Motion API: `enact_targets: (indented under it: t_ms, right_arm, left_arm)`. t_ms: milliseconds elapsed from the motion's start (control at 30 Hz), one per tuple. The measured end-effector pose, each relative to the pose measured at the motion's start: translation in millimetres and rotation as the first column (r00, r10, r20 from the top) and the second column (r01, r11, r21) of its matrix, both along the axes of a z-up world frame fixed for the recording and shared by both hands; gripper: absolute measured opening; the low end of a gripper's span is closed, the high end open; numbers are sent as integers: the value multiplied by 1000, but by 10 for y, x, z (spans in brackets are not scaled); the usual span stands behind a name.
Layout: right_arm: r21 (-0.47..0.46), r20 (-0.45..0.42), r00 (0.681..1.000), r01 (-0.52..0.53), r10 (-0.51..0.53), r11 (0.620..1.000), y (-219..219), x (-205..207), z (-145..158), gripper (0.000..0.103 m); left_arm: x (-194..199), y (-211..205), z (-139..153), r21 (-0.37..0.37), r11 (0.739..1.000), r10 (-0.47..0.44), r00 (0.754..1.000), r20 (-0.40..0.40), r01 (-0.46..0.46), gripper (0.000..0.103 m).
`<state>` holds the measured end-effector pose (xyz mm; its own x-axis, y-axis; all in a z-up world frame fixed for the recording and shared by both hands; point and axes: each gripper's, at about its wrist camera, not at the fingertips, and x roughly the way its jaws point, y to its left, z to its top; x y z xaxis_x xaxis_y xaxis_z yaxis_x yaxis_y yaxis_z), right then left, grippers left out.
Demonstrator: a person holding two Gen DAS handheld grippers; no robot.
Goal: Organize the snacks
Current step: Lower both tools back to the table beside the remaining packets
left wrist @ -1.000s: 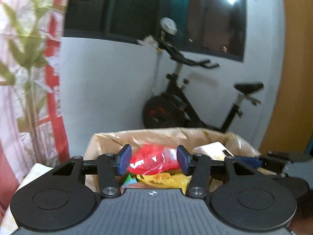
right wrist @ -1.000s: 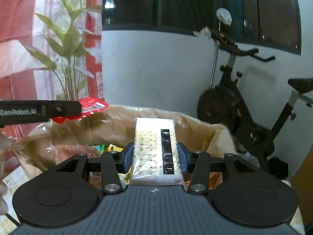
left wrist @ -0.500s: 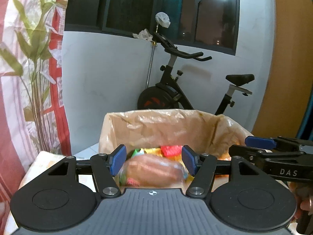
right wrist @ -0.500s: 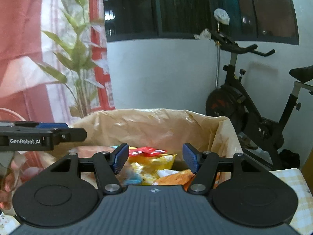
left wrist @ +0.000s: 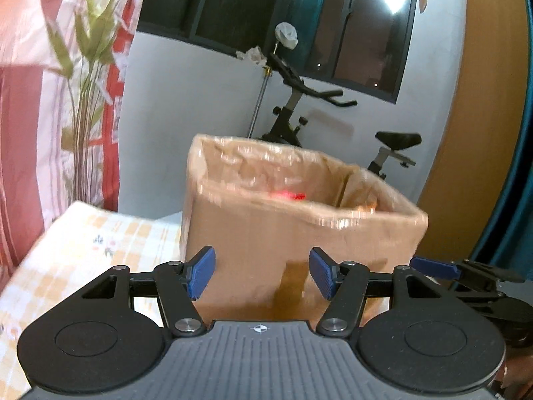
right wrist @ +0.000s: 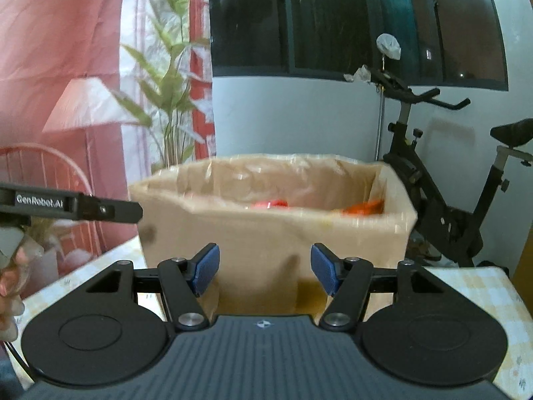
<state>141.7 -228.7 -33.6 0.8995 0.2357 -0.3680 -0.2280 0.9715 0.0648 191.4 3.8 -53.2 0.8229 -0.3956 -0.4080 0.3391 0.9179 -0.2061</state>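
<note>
Right wrist: cardboard box (right wrist: 276, 233) w/ red, orange snack packs (right wrist: 361, 207); both tongs (right wrist: 265, 274) open, empty.

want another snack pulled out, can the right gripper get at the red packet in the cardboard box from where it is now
Probably not straight ahead: the right gripper is open and empty, but the brown cardboard box's near wall stands between it and the red packet. The top is open, so going over the rim looks free.
</note>
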Motion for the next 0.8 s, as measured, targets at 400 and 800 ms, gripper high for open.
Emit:
enact_targets:
  t_ms: [400,800]
  right_arm:
    - [-102,-244,958,-178,148,979,361,104,-772,64]
    - [-202,-307,950,-4,-60,979,198,376,-1171,63]
  left_arm:
    - [44,210,-669,22,991,131,967,-218,-130,64]
    - [8,108,-916,48,995,99,952,-289,-89,64]
